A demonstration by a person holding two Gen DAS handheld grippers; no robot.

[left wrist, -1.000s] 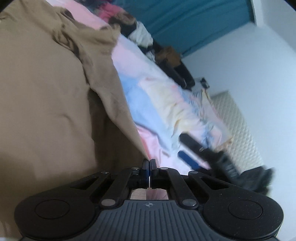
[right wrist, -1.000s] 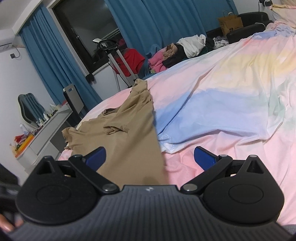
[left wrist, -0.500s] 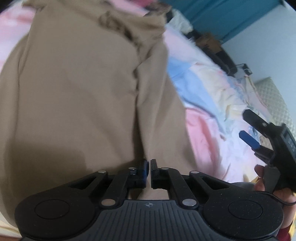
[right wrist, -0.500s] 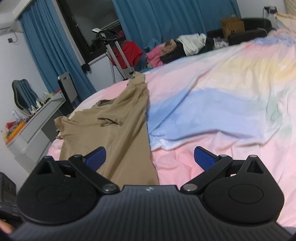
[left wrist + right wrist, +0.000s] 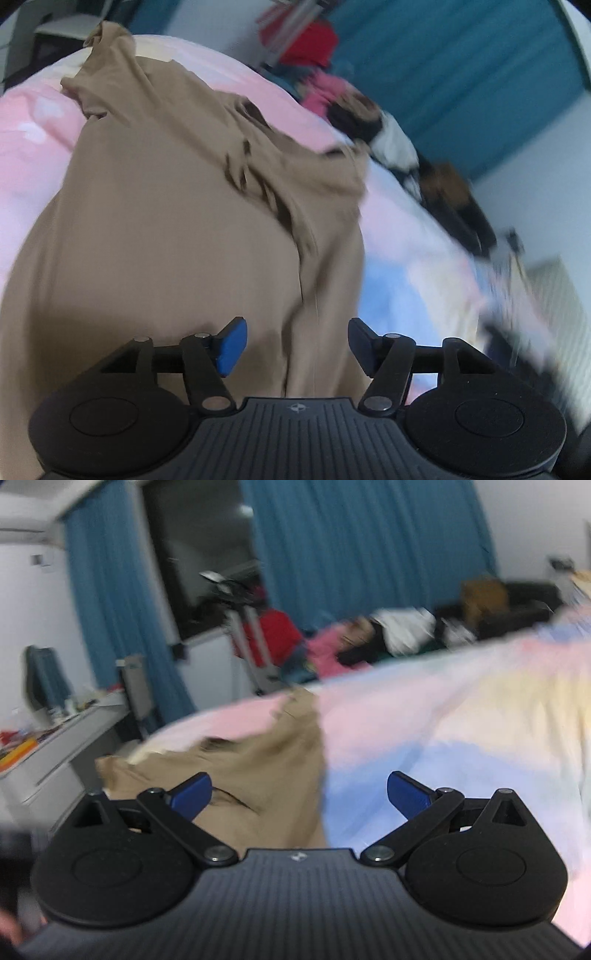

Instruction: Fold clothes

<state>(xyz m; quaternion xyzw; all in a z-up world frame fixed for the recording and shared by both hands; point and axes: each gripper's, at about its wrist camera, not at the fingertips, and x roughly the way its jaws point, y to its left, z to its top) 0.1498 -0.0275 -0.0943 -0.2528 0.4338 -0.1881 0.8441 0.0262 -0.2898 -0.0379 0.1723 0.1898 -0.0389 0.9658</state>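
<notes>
Lying spread across the pink end of a bed, a tan shirt [image 5: 177,229] is taking up most of the left wrist view, its body smooth on the left and bunched into dark creases toward the right, where one long fold is running down to the near edge. The left gripper [image 5: 293,345] is hanging just above that near edge with its blue-padded fingers [image 5: 231,341] spread apart and nothing between them. The pastel bedsheet [image 5: 399,258], pink giving way to blue and yellow, is showing to the right of the shirt.

From the right wrist view, the right gripper [image 5: 299,797] is likewise standing released, its blue fingers [image 5: 192,795] wide and empty, poised over the seam where the tan shirt [image 5: 258,775] is meeting the blue band of the bedsheet [image 5: 461,720]. The shirt is lying toward the left edge of the bed, stretching away to the far edge. Beyond the bed, a heap of clothes [image 5: 369,635] is sitting in front of blue curtains [image 5: 369,542], and a white desk [image 5: 55,746] is standing off the left side. Both views are blurring.
</notes>
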